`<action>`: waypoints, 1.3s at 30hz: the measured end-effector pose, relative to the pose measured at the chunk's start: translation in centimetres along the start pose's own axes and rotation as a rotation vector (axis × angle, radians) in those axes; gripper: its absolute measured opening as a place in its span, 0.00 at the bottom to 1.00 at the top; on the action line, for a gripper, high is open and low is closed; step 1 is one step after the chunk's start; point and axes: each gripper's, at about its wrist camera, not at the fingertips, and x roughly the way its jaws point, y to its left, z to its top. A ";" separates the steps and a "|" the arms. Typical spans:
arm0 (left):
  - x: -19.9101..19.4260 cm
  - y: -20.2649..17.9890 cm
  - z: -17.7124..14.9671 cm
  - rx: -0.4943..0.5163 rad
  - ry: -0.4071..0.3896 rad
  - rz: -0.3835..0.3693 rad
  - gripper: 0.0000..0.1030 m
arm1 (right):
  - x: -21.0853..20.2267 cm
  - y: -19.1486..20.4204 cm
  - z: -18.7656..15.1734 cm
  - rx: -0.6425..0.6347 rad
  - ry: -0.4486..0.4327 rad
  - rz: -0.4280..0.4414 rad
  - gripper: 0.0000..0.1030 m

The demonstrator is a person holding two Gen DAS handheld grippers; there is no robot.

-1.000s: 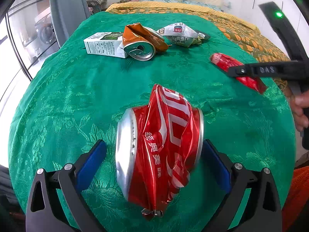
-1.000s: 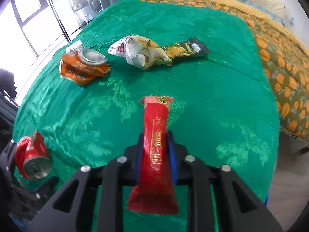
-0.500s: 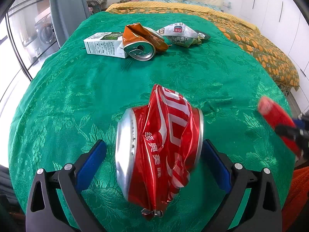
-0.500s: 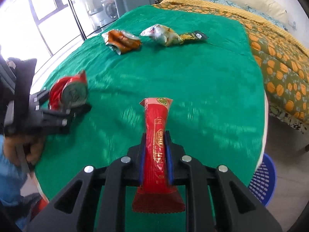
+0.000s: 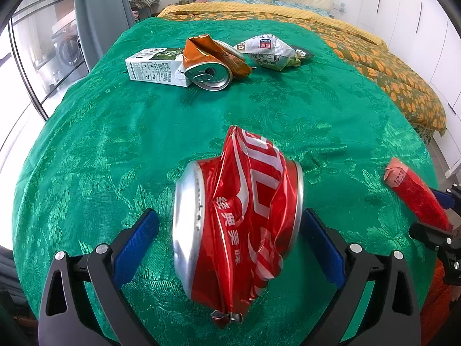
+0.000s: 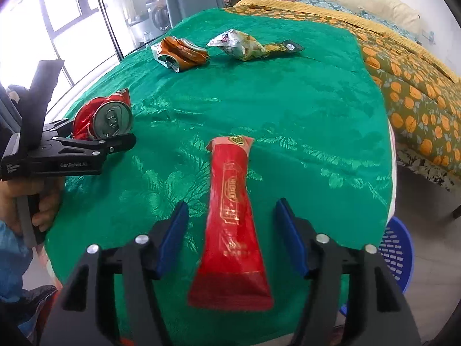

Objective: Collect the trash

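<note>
Leftmost, the left gripper [image 5: 230, 214] brackets the crushed red can [image 5: 239, 216] above the green cloth [image 5: 115, 144]; its right pad meets the can's end, but a sliver of cloth shows beside the left pad, so I cannot tell if it truly pinches. Further back, mid-table, a milk carton [image 5: 152, 67], an orange can [image 5: 213, 60] and a snack bag [image 5: 268, 50] await collection. Right of these, the right gripper [image 6: 232, 203] is spreading its jaws, and the red wrapper [image 6: 230, 216] lies loose between the pads, touching neither, over the cloth's near edge. The blue basket [image 6: 397, 248] stands on the floor further right, so a clean drop probably needs the wrapper carried above it first
</note>
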 end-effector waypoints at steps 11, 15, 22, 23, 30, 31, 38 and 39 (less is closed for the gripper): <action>-1.3 1.8 -0.6 -0.039 -0.031 -0.161 0.94 | -0.9 -1.0 0.1 0.045 0.026 0.039 0.76; -2.2 2.4 -0.7 -0.030 -0.026 -0.197 0.94 | -2.2 -1.5 1.3 0.054 0.011 0.066 0.76; -1.8 0.9 0.8 0.023 -0.009 -0.142 0.85 | -0.1 0.0 4.6 -0.023 0.119 0.067 0.63; -1.7 0.9 0.9 0.026 -0.005 -0.135 0.81 | 0.3 0.1 4.8 -0.025 0.128 0.061 0.59; -1.8 0.9 1.6 0.033 -0.018 -0.116 0.55 | 1.6 0.2 5.2 -0.043 0.172 -0.016 0.16; -2.1 0.9 1.5 0.030 -0.029 -0.117 0.54 | 1.1 0.4 5.1 -0.049 0.152 -0.023 0.16; -3.9 -0.7 1.6 0.015 -0.068 -0.158 0.53 | -2.0 0.3 4.3 -0.005 0.033 0.055 0.15; -4.1 -1.1 1.6 0.019 -0.071 -0.161 0.53 | -2.1 0.1 4.1 0.006 0.025 0.064 0.15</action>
